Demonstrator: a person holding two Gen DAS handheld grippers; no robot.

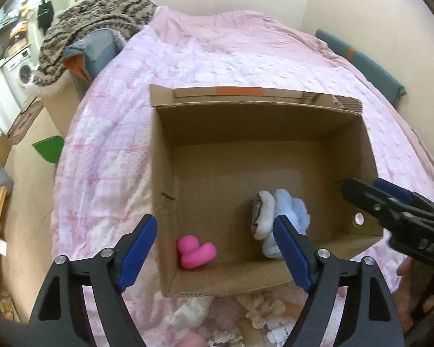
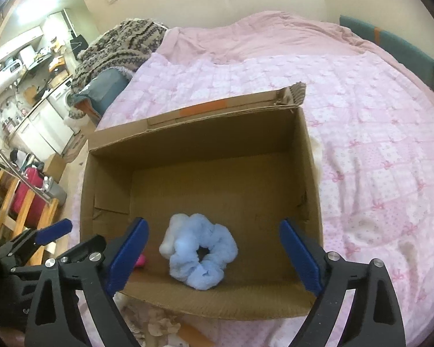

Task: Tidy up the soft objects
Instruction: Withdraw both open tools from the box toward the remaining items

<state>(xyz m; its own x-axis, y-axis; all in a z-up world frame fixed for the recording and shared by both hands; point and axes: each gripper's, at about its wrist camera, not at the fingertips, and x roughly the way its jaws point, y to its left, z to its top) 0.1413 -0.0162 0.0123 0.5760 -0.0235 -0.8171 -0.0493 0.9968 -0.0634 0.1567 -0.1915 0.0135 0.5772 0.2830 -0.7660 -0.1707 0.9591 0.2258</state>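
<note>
An open cardboard box stands on the pink quilted bed. On its floor lie a pink rubber duck, a fluffy light-blue scrunchie and a small white rolled sock against it. My left gripper hovers open above the box's near wall, nothing between its blue pads. My right gripper is open above the scrunchie, apart from it. In the right wrist view the duck peeks out behind the left finger. The right gripper also shows at the right edge of the left wrist view.
Several soft items lie on the quilt just in front of the box. A patterned blanket is heaped over a grey cushion at the bed's far left. A teal cushion lines the right wall. Kitchen units and wooden furniture stand left of the bed.
</note>
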